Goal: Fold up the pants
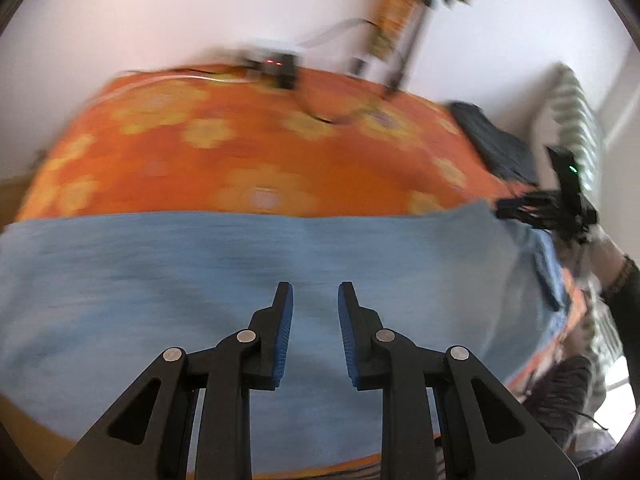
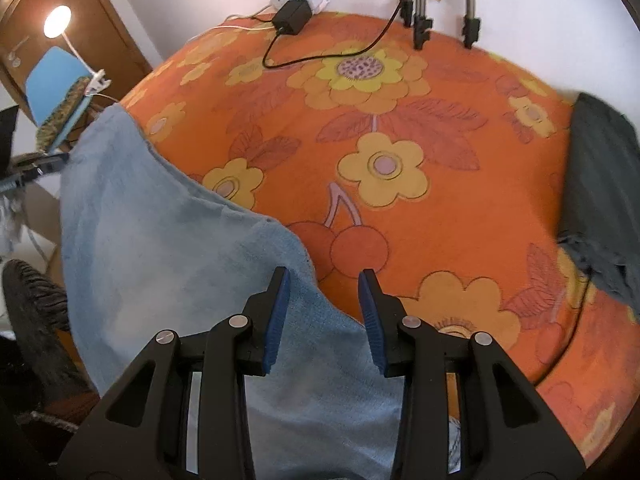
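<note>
Pants (image 2: 168, 280) are lying flat along the bedspread's (image 2: 400, 220) near edge; both grippers, left gripper (image 1: 315, 300) and right gripper (image 2: 324, 288), are hovering parted, empty, over them.

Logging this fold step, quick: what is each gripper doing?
Left gripper: jaws open, empty, above the pants.
Right gripper: jaws open, empty.

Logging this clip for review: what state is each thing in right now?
Pants: light blue, spread flat on the cloth, one end hanging past the edge.
Left claw: open, over the pants, nothing held.
Right claw: open, empty, over the pants' edge.
Dark garment: lying at the cloth's far side, apart from the pants.
Lamp: on.
Adapter: on the cloth, cable attached.
</note>
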Demonstrator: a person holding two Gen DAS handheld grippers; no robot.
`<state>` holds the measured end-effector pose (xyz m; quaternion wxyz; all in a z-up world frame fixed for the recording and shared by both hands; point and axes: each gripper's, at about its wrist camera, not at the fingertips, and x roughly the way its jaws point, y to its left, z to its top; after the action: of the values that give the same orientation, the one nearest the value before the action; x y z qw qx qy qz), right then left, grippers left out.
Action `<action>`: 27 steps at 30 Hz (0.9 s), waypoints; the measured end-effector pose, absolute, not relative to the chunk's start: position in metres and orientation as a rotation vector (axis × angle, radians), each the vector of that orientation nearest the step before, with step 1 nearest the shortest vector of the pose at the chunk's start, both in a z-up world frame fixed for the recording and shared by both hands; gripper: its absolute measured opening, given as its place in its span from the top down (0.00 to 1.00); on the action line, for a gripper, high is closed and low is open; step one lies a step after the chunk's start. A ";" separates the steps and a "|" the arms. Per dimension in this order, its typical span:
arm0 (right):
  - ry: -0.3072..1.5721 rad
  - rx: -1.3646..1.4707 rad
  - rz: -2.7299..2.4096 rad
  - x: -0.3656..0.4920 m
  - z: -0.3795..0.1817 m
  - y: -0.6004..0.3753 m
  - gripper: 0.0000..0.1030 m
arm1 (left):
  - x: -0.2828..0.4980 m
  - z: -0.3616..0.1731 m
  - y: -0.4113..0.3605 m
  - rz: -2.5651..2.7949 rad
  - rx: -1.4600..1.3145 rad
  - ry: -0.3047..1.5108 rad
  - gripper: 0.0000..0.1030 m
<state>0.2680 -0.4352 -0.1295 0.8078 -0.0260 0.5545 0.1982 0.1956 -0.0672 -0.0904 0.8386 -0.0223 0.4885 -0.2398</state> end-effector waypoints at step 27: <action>0.871 -0.468 0.306 0.150 -0.081 -0.384 0.95 | 0.182 -0.148 -0.232 -0.804 0.112 1.069 0.79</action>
<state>0.1504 -0.3839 -0.0815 0.8689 -0.2237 0.4165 0.1464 0.1817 -0.2321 -0.1484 0.7832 0.0517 0.4951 -0.3726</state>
